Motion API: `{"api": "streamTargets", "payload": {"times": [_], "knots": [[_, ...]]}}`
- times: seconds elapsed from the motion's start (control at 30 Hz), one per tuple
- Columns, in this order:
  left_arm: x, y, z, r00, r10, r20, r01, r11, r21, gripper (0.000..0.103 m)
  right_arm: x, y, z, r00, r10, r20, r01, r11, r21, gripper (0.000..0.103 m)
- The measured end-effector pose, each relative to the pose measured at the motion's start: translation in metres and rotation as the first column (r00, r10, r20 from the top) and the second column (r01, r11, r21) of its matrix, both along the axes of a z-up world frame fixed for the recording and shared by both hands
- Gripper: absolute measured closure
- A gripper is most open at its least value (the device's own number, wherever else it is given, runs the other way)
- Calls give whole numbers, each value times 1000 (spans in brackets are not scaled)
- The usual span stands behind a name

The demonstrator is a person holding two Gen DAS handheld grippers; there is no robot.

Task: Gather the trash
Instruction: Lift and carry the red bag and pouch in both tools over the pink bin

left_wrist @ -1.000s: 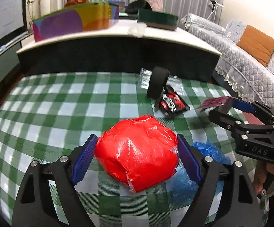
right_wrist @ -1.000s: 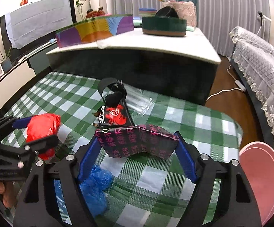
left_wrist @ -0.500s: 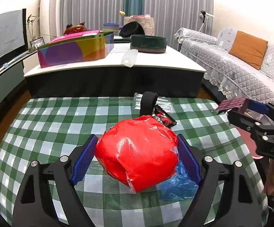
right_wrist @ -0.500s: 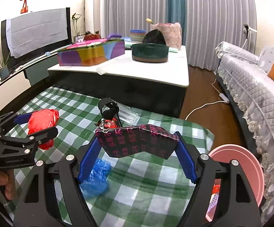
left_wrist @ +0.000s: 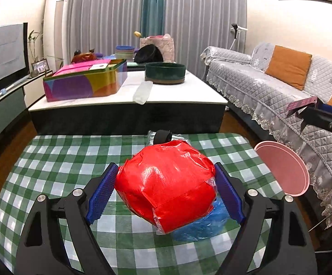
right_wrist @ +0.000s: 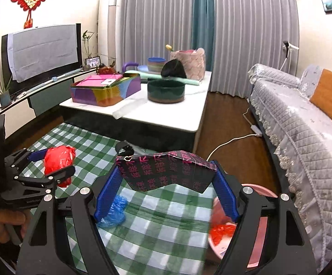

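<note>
Trash fills both of my claws. My left claw (left_wrist: 166, 192) pinches a crumpled red plastic bag (left_wrist: 166, 188) between its blue pads, squeezing it from both sides so the slippery ball cannot drop. My right claw (right_wrist: 166, 190) clamps a flattened black wrapper printed with pink characters (right_wrist: 168, 171) by its two ends, so the wrapper bows between the pads. I hold both pieces up off the green-and-white checked cloth (left_wrist: 51, 167) covering the low bench, probably so they travel clear of what is left there: a crumpled blue plastic glove (right_wrist: 114, 213) lies on the cloth below, and a black band (right_wrist: 123, 149) sits with clear plastic at the far edge. A round pink bin (left_wrist: 285, 167) stands on the floor to the right of the bench, beside the grey quilted sofa (left_wrist: 269, 91); in the right wrist view something red already lies inside it, so I judge that is where both loads belong.

Compared with a second ago, both claws sit higher: the cloth has dropped away and looks smaller, the white coffee table (left_wrist: 129, 96) beyond is seen from above, and the bin has come into the left view. My grips have not changed.
</note>
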State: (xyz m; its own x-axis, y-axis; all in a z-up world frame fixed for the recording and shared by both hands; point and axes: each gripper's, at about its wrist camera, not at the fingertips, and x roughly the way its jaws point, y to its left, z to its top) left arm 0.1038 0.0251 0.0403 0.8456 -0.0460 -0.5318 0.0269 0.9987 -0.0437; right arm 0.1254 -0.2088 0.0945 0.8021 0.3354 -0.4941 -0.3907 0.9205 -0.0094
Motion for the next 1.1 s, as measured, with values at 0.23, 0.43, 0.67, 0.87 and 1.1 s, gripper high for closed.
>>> {"api": "streamTargets", "payload": {"times": [0.23,0.43,0.67,0.87,1.1], "knots": [[-6,-8,2,1000,-19,13,19,1000,16,23,5,-37,-13,996,-85,-17,86,995,56,27],[-7,-18,-1,999,-34,17,34,999,41,23,9,-57,-23,990,-138,-2,138,989,61,27],[-3,-37,-6,997,-70,22,69,995,72,23,9,-71,-25,986,-165,5,165,984,70,27],[-1,-51,-8,993,-116,27,114,991,66,23,10,-83,-25,982,-186,16,185,981,62,27],[0,-62,-11,988,-151,18,149,987,62,23,15,-99,-24,975,-221,9,219,972,80,27]]}}
